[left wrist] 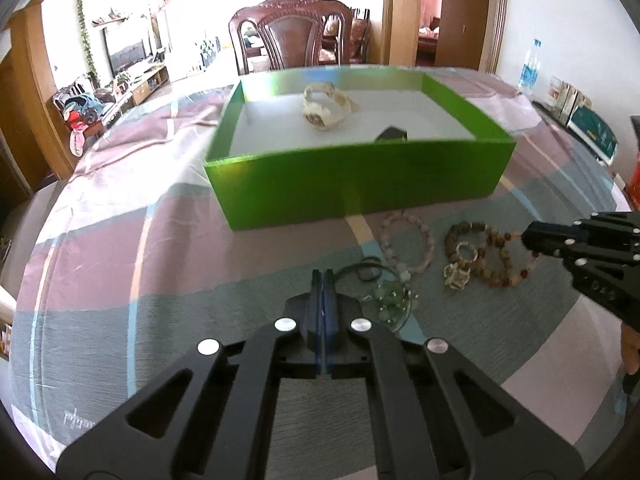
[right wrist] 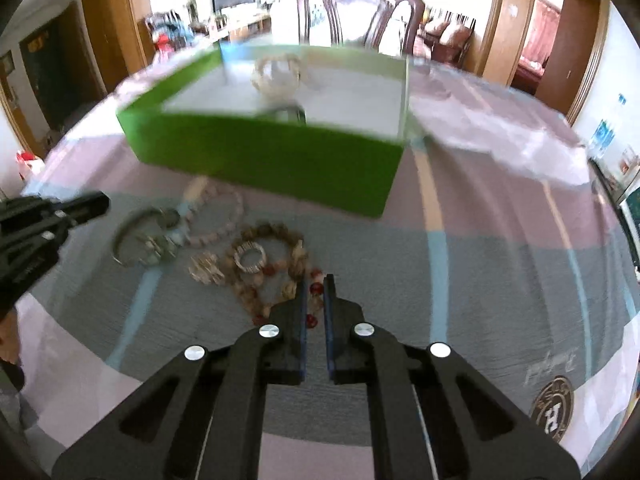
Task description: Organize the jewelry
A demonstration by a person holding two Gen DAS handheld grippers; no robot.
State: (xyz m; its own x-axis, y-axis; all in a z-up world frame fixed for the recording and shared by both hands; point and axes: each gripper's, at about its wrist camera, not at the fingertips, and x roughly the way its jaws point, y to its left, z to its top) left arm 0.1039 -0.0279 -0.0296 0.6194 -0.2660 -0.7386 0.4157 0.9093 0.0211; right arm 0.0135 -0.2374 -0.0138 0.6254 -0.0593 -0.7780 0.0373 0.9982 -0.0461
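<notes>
A green box [left wrist: 352, 184] with a white floor holds a cream bracelet [left wrist: 324, 106] and a dark item [left wrist: 392, 134]; the box also shows in the right wrist view [right wrist: 272, 160]. In front of it lie a pink bead bracelet [left wrist: 408, 246], brown bead bracelets [left wrist: 496, 256], a gold ring piece [left wrist: 458, 274] and a green bead bracelet [left wrist: 390, 300]. My left gripper [left wrist: 323, 276] is shut and empty, just left of the green bracelet. My right gripper [right wrist: 316, 284] is slightly open around the red and brown bead bracelet [right wrist: 316, 290]; it also shows in the left wrist view [left wrist: 528, 236].
A striped cloth [left wrist: 120, 240] covers the table. A wooden chair [left wrist: 292, 36] stands behind the box. A water bottle [left wrist: 530, 66] and boxed items [left wrist: 592, 132] sit at the far right.
</notes>
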